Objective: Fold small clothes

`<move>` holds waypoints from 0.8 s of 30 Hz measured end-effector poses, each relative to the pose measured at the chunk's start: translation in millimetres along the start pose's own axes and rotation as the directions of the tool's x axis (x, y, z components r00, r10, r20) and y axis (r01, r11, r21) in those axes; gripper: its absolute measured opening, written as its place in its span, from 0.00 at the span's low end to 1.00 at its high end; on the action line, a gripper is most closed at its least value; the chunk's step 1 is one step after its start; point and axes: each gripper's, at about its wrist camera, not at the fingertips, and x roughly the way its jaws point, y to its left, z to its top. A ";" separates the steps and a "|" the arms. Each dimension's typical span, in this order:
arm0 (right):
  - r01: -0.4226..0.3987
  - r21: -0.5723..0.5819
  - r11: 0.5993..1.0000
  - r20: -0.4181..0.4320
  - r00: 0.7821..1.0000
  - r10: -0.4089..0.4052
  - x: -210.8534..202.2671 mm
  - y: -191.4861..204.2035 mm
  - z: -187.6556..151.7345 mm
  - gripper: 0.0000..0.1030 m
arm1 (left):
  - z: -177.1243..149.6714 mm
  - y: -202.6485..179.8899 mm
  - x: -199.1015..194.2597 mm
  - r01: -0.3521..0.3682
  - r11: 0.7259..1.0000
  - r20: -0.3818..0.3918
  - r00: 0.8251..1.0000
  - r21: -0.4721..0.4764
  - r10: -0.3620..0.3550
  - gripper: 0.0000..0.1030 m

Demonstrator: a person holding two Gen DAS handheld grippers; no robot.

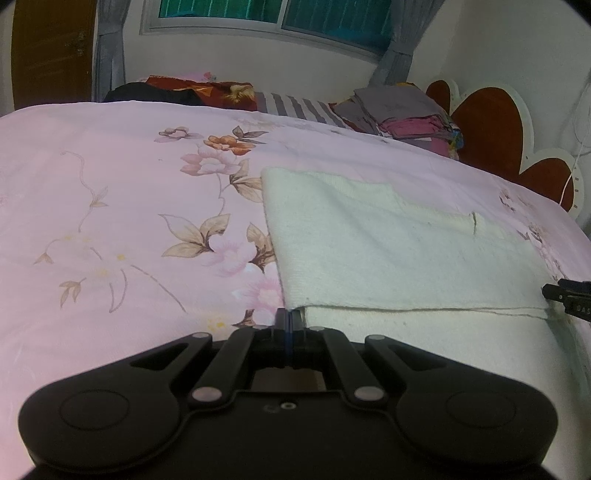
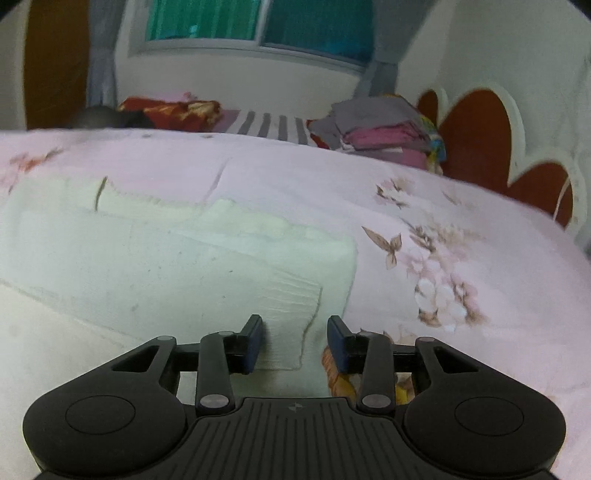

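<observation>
Folded clothes pile (image 1: 406,114) beyond garment (image 1: 388,243)

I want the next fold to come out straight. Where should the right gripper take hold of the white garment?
Grip the white garment at its near right corner, where a loose flap lies between the open right gripper fingers. Come in low from the near edge; that corner's layers lie flat on the pink floral bedsheet, so a shallow pinch probably catches them together.

A pink floral bedspread (image 1: 110,206) fills mid-frame; white wall, window (image 1: 273,14) at top (grey curtains either side), red-and-white headboard (image 1: 491,122) at right.
</observation>
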 end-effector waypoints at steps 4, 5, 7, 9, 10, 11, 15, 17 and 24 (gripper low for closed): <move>0.033 -0.084 0.996 0.015 0.999 -0.031 -0.7 8.1 0.2 0.38 | -0.1 0.3 0.6 0.002 1.000 -0.001 1.000 -0.002 -0.002 0.00; 0.020 -0.074 0.997 0.018 1.000 -0.019 -0.8 6.5 0.5 0.38 | -0.1 0.3 0.5 0.002 1.000 0.000 1.000 -0.003 -0.002 0.00; -0.027 -0.024 0.999 -0.010 1.000 0.027 2.7 0.3 1.4 0.38 | -0.1 0.5 0.6 0.003 1.000 0.000 1.000 -0.003 -0.003 0.00; -0.052 0.018 0.998 -0.029 0.998 0.053 6.0 -4.4 1.2 0.38 | -0.4 0.6 0.9 0.005 1.000 -0.001 1.000 -0.002 -0.005 0.00; -0.052 0.024 0.998 -0.027 0.998 0.053 5.5 -5.0 1.2 0.38 | -0.7 0.9 1.4 0.006 1.000 -0.001 1.000 -0.001 -0.006 0.00; -0.059 0.023 0.998 -0.029 0.998 0.060 4.6 -4.6 1.7 0.38 | -1.0 1.0 1.8 0.007 1.000 -0.001 1.000 -0.001 -0.007 0.00; -0.119 0.174 0.977 -0.072 0.988 0.134 8.9 -21.0 3.0 0.34 | -0.5 1.9 2.7 0.013 1.000 -0.004 1.000 -0.004 -0.013 0.00; -0.164 0.353 0.921 -0.083 0.975 0.206 13.1 -43.6 0.9 0.34 | 0.5 3.2 2.9 0.018 1.000 -0.006 1.000 -0.006 -0.018 0.00; -0.246 0.476 0.844 -0.008 0.959 0.284 -0.4 -70.6 4.0 0.07 | 1.1 4.0 2.9 0.023 1.000 -0.003 1.000 -0.003 -0.023 0.00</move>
